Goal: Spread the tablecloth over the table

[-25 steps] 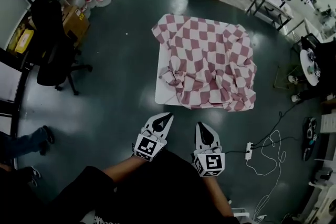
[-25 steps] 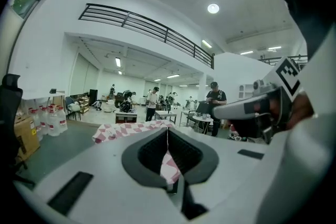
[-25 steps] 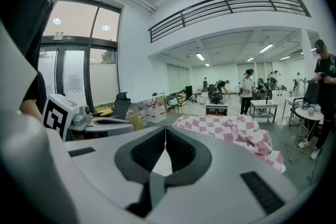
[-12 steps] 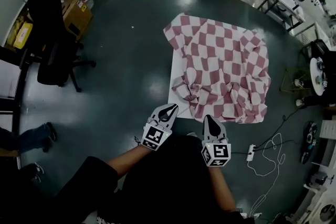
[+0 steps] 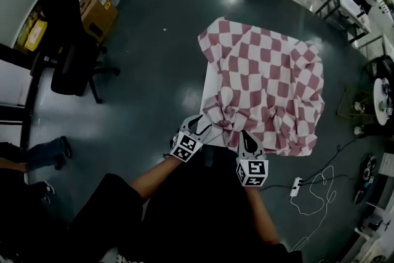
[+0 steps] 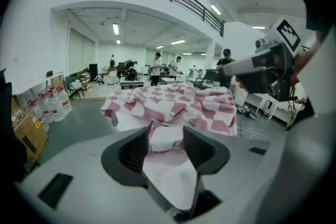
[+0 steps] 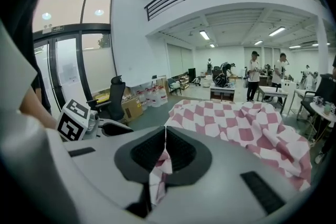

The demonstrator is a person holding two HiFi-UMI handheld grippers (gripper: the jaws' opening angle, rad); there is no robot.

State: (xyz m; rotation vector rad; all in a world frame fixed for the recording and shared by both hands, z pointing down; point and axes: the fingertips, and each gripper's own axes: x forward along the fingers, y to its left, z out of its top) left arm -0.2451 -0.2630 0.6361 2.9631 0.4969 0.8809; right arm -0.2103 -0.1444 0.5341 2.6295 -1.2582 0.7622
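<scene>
The tablecloth lies rumpled over the tabletop. It leaves a bare strip along the left side, and its near edge is bunched into folds that run across in front of me. That bunched near-left corner is what my next move turns on. It sits straight ahead of my left gripper, which is the closer of the two and already at it. Its jaws have just been opening and now stand well apart, with a pale fold of cloth lying between them, not yet pinched. My right gripper rests at the near hem further right, jaws closed tip to tip. A sliver of check shows in the slit below those tips. I judge that it is cloth lying beyond the jaws rather than gripped.
</scene>
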